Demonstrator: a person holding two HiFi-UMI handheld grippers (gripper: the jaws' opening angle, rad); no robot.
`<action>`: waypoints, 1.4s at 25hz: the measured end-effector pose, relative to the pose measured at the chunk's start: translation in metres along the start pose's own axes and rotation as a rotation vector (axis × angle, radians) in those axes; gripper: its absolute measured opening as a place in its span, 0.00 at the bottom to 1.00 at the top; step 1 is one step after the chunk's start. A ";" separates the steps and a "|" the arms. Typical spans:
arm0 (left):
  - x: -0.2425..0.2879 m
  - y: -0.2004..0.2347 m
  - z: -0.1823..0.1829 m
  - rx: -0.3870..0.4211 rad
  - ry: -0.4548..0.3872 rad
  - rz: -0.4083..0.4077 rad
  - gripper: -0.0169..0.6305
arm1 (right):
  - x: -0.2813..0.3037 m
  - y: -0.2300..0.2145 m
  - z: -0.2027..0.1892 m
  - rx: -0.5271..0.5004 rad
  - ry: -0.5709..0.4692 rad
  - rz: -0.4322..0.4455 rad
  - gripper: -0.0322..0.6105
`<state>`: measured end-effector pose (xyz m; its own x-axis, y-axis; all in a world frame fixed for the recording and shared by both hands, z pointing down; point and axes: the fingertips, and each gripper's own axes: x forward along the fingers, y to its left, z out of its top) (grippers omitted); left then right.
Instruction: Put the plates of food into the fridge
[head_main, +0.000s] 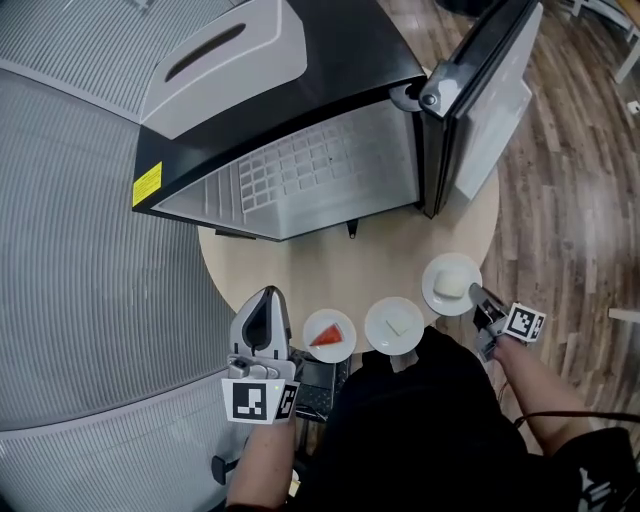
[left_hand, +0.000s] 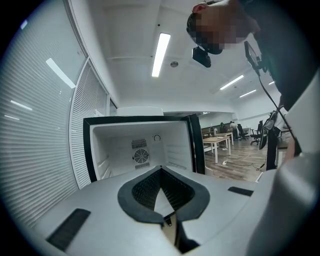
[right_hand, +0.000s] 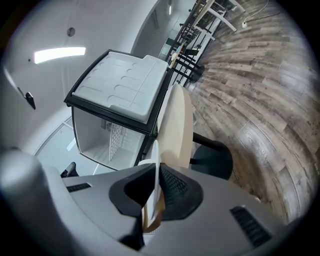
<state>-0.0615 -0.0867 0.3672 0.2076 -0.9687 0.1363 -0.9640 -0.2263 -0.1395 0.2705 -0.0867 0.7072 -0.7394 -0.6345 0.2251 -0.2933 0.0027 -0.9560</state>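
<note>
Three white plates stand along the near edge of the round table (head_main: 300, 270). The left plate (head_main: 329, 335) carries a red slice, the middle plate (head_main: 394, 325) a pale piece, the right plate (head_main: 451, 284) a pale block. My right gripper (head_main: 478, 298) is shut on the right plate's near rim; the thin rim (right_hand: 155, 152) runs between its pads (right_hand: 172, 185). My left gripper (head_main: 267, 296) hovers just left of the red-slice plate, shut and holding nothing, and points at the open fridge (left_hand: 140, 150).
The small fridge (head_main: 300, 170) stands at the back of the table, its door (head_main: 480, 90) swung open to the right. A ribbed blind wall (head_main: 90, 250) lies to the left. Wooden floor (head_main: 570, 200) is on the right. My dark clothing (head_main: 420, 430) covers the near side.
</note>
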 end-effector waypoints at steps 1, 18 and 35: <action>0.001 0.000 0.000 -0.001 -0.006 -0.009 0.03 | -0.002 0.000 0.001 -0.013 -0.005 -0.016 0.08; -0.019 0.044 -0.001 -0.050 -0.085 -0.069 0.03 | 0.036 0.118 -0.026 0.011 -0.060 0.125 0.08; -0.050 0.102 0.008 -0.072 -0.151 -0.054 0.03 | 0.095 0.203 -0.046 -0.031 -0.039 0.172 0.08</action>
<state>-0.1692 -0.0624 0.3388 0.2770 -0.9608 -0.0083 -0.9590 -0.2760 -0.0641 0.1134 -0.1108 0.5434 -0.7565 -0.6519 0.0512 -0.1836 0.1366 -0.9735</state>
